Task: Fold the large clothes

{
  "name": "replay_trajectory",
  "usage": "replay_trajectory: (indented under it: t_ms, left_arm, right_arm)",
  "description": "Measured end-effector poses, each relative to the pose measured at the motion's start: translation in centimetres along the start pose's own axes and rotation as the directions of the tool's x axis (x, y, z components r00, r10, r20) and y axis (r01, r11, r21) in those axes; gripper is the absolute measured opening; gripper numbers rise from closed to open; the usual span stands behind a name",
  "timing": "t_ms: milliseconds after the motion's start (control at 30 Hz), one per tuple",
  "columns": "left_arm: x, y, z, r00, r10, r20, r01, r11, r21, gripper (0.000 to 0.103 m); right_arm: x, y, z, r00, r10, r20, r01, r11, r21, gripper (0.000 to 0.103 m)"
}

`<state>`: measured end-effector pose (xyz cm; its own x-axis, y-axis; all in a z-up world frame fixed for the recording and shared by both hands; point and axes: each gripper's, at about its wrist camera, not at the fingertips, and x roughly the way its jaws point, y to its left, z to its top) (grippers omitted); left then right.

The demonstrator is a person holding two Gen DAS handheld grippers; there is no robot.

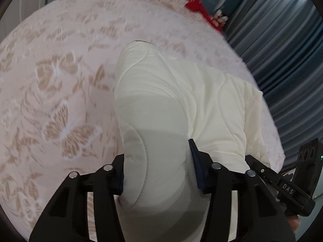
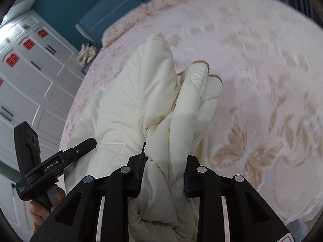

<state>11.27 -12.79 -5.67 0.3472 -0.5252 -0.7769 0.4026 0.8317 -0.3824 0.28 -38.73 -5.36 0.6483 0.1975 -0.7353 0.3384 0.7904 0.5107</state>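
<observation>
Nearest, the left gripper (image 1: 156,165) is clamped on a padded fold of the cream quilted garment (image 1: 181,92); the right gripper (image 2: 164,165) pinches a bunched wad of it. From both, the garment's long axis runs toward twelve o'clock over the butterfly bedspread (image 1: 60,100). It seems partly lifted, though blur obscures that. Neither hand is clearly nearer.

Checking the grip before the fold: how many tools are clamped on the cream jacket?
2: the left tool grips one bunched part of the jacket; the right tool grips another.
</observation>
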Motion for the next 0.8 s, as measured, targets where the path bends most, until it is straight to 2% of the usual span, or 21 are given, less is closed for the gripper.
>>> replay_trajectory:
  t_ms: [133, 233, 333, 467, 567, 667, 733, 800]
  left_arm:
    - [-4.6, -1.1, 1.7, 0.995, 0.000, 0.103, -0.007, 0.998, 0.063, 0.047]
    - [-9.1, -1.1, 3.8, 0.980, 0.002, 0.197, -0.023, 0.994, 0.108, 0.047]
    - [-12.7, -0.2, 5.7, 0.961, 0.002, 0.275, -0.040, 0.991, 0.131, 0.047]
    - [-17.3, 1.9, 8.8, 0.921, 0.018, 0.390, -0.079, 0.986, 0.143, 0.047]
    - [-19.2, 4.1, 10.8, 0.893, 0.040, 0.447, -0.118, 0.982, 0.147, 0.048]
    - [-19.0, 6.7, 12.3, 0.882, 0.064, 0.466, -0.144, 0.980, 0.139, 0.048]
    - [-17.8, 8.7, 13.2, 0.888, 0.082, 0.453, -0.154, 0.980, 0.125, 0.048]
    - [-15.3, 11.3, 14.0, 0.902, 0.110, 0.417, -0.168, 0.980, 0.105, 0.048]
  right_arm:
    - [-3.5, 4.0, 1.7, 0.995, 0.013, 0.099, -0.005, 0.996, -0.084, 0.027]
    - [-5.7, 6.6, 2.9, 0.986, 0.055, 0.158, -0.033, 0.990, -0.139, 0.027]
    - [-7.0, 10.8, 4.5, 0.969, 0.115, 0.217, -0.069, 0.976, -0.207, 0.027]
    - [-7.3, 15.9, 6.4, 0.945, 0.186, 0.269, -0.109, 0.955, -0.277, 0.027]
    - [-5.9, 19.8, 7.9, 0.930, 0.230, 0.287, -0.131, 0.936, -0.325, 0.027]
    - [-2.8, 22.2, 9.0, 0.932, 0.249, 0.265, -0.154, 0.930, -0.333, 0.027]
    - [-0.1, 22.6, 9.4, 0.939, 0.248, 0.239, -0.162, 0.930, -0.328, 0.027]
    - [3.9, 22.4, 9.6, 0.952, 0.232, 0.198, -0.163, 0.936, -0.312, 0.027]
